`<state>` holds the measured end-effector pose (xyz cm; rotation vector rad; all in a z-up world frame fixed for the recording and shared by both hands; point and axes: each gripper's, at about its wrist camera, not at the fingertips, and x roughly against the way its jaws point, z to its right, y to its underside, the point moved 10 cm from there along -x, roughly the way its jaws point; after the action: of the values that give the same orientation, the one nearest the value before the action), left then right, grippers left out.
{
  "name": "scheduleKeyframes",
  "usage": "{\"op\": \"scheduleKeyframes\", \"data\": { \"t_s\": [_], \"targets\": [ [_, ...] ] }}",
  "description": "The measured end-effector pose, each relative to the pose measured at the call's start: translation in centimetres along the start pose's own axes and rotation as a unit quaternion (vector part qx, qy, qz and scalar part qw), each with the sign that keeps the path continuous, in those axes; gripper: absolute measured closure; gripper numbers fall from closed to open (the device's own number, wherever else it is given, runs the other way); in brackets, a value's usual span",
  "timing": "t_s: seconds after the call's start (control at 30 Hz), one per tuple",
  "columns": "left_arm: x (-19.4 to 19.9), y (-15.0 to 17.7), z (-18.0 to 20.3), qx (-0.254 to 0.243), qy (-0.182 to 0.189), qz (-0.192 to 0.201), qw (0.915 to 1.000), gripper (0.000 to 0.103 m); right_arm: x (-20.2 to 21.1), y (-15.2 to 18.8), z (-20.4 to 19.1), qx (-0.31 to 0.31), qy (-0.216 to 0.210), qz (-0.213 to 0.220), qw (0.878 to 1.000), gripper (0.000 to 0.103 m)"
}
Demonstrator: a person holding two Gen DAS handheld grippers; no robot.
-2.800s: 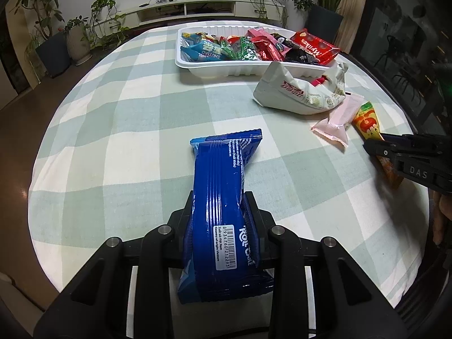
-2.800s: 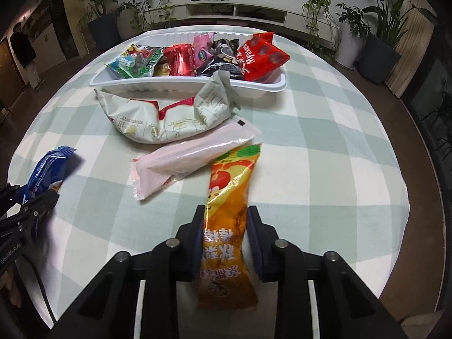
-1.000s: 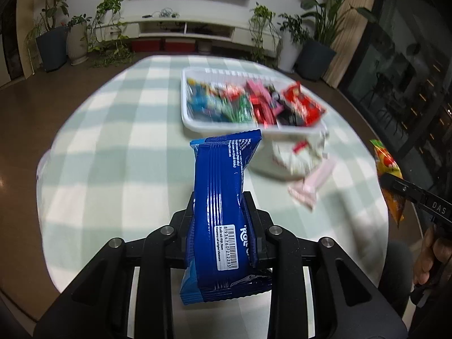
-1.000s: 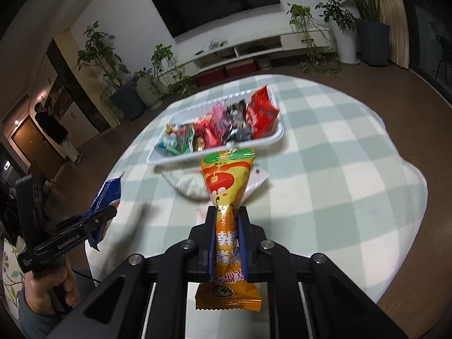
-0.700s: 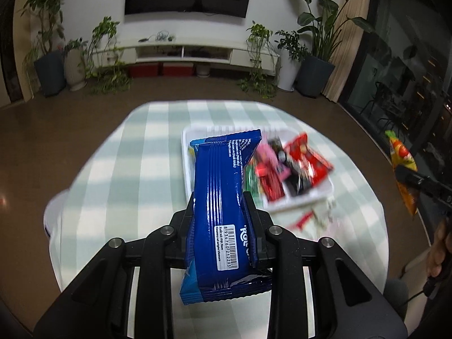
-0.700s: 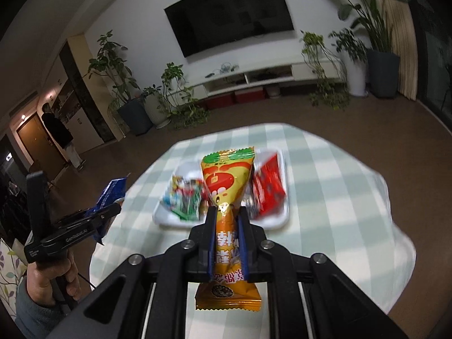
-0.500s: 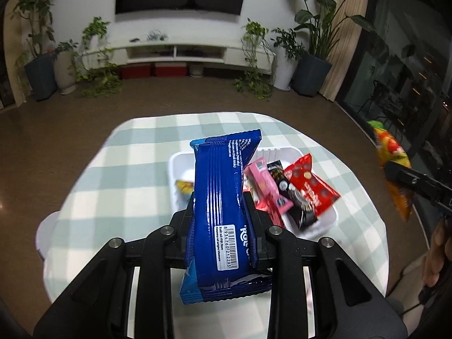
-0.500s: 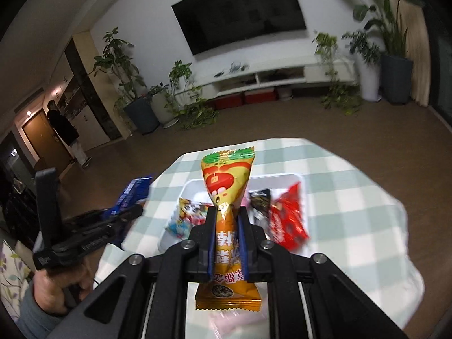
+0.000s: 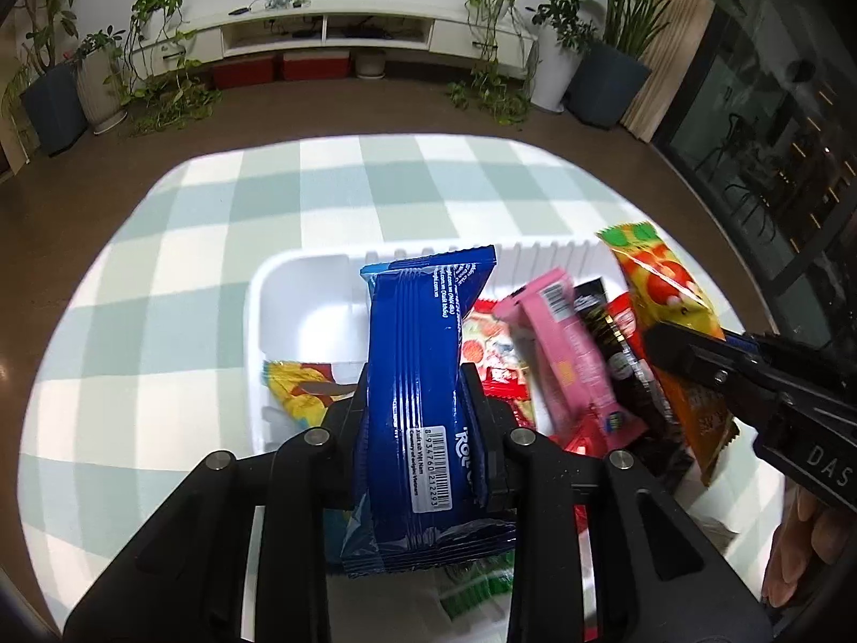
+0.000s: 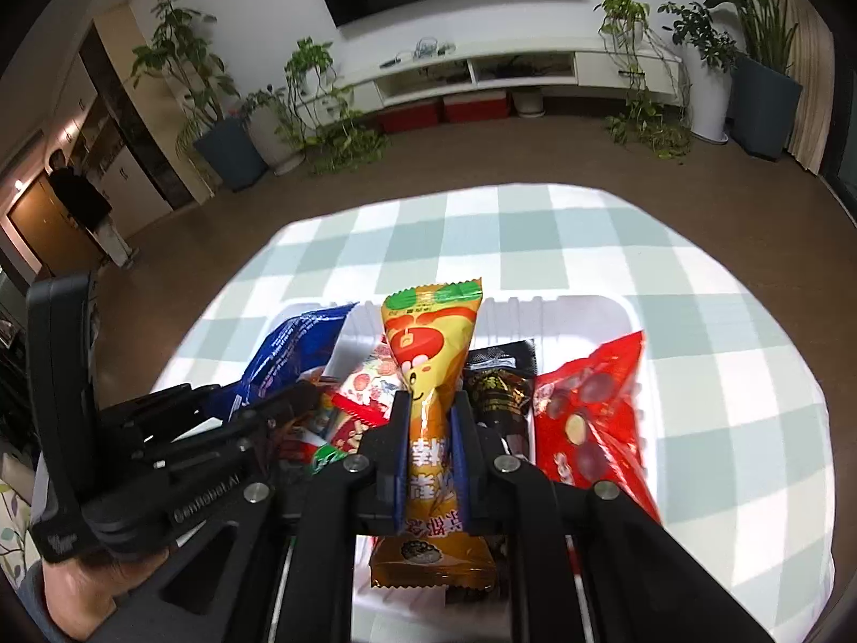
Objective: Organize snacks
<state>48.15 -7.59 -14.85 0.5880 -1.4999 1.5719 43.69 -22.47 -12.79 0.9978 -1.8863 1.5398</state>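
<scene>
with your left gripper (image 9: 420, 418) clamped on the blue pack (image 9: 423, 369) and your right gripper (image 10: 431, 455) on the orange pack (image 10: 431, 369), you risked them colliding above the crowded white tray (image 9: 278, 289).

Blue packet (image 9: 423, 375) and orange packet (image 10: 431, 369) — above white tray (image 9: 300, 289).

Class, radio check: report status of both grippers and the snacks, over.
Left gripper shut on blue packet. Right gripper shut on orange packet. Both above white tray, already crowded with snacks; bare patch at its left end.
</scene>
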Motion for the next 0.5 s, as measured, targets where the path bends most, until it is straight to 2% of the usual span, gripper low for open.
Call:
{"op": "scheduleKeyframes", "data": {
  "t_s": [0.2, 0.5],
  "targets": [
    [-1.2, 0.1, 0.2, -0.011, -0.005, 0.003, 0.9999, 0.076, -3.0, 0.9, 0.4, -0.001, 0.010, -0.022, 1.000, 0.088],
    [-2.7, 0.5, 0.5, -0.019, -0.005, 0.005, 0.9998, 0.074, -4.4, 1.3, 0.8, 0.004, 0.018, -0.036, 0.999, 0.087]
  ]
}}
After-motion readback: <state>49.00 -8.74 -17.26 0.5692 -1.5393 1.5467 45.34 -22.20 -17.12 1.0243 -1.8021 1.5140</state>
